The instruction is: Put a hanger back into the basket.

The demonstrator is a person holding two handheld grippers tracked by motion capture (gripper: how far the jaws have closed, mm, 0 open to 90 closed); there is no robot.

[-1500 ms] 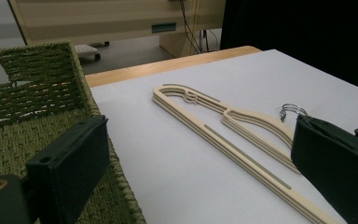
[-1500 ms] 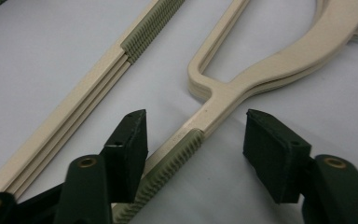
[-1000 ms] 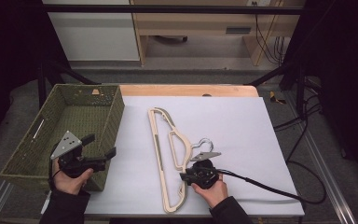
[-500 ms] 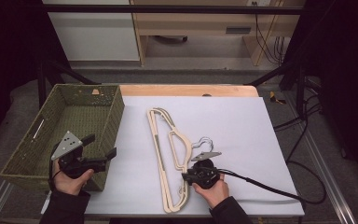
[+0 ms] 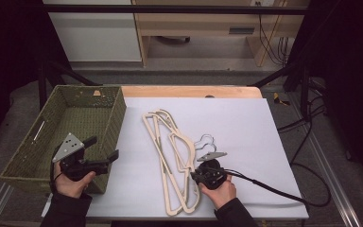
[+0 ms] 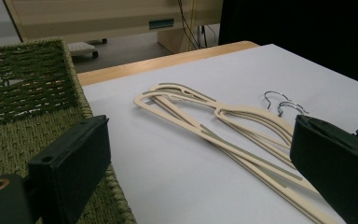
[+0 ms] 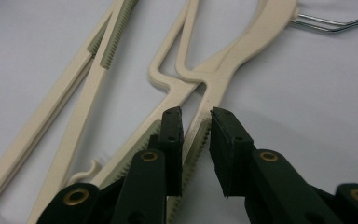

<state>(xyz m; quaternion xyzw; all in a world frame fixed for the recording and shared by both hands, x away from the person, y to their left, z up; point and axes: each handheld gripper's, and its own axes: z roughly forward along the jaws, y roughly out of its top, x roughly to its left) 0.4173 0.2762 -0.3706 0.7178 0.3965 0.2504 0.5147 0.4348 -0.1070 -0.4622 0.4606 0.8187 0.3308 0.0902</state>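
A stack of cream plastic hangers [image 5: 170, 151] with wire hooks [image 5: 205, 142] lies on the white table top. My right gripper [image 5: 196, 177] sits at the stack's near right side. In the right gripper view its jaws [image 7: 196, 116] straddle one hanger arm [image 7: 198, 140] and have just been closing. The pads stand very close on both sides of the arm, and I see no firm press. My left gripper [image 5: 103, 148] hovers open and empty at the basket's near right corner, with its jaws [image 6: 200, 177] wide apart and the hangers [image 6: 242, 116] lying ahead of them.
A green woven basket [image 5: 42, 142] stands at the table's left; its rim [image 6: 28, 107] runs beside my left jaw. The right gripper's cable [image 5: 264, 187] trails off to the right. A wooden strip [image 5: 189, 91] edges the table's far side.
Both hands have kept their places. The far end of the hanger stack has shifted slightly to the left.
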